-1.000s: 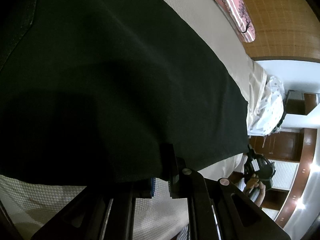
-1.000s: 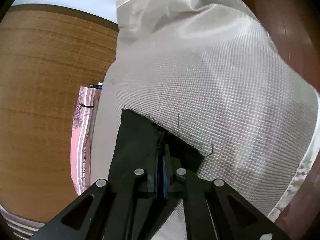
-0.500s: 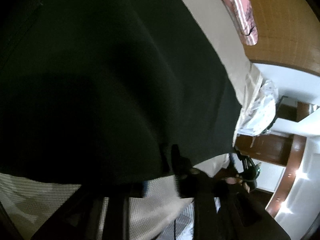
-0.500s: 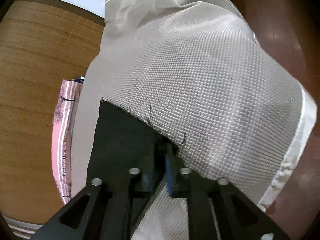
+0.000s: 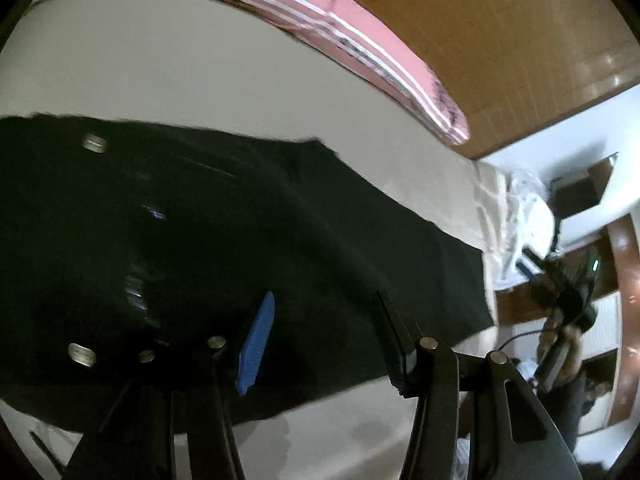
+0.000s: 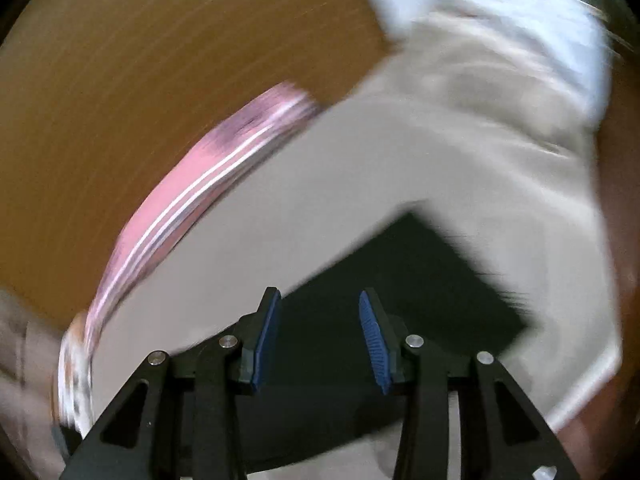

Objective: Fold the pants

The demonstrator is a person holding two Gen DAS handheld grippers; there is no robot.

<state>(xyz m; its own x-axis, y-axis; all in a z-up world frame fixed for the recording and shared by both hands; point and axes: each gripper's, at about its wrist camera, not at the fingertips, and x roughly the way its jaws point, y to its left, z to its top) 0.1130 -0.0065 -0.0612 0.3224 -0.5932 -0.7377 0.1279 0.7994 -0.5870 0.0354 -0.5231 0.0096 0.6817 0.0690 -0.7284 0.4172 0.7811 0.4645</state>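
Observation:
Black pants [image 5: 248, 240] lie flat across a beige bed cover [image 5: 200, 76], waist with metal buttons at the left, leg end reaching right. My left gripper [image 5: 324, 340] is open and empty, just above the pants' near edge. In the blurred right wrist view the leg end of the pants [image 6: 420, 280] lies flat with frayed threads at its hem. My right gripper [image 6: 320, 336] is open and empty above that leg end. It also shows in the left wrist view [image 5: 568, 304], far right, off the bed's edge.
A pink striped pillow [image 5: 360, 52] lies along the far side of the bed against a wooden headboard [image 5: 500, 32]. A white plastic bag [image 5: 528, 208] sits at the bed's right end. Dark wood furniture [image 5: 624, 280] stands beyond it.
Both grippers have opened and let go of the pants, then lifted and pulled back. The pants now lie flat on the bed. The right view is swinging fast.

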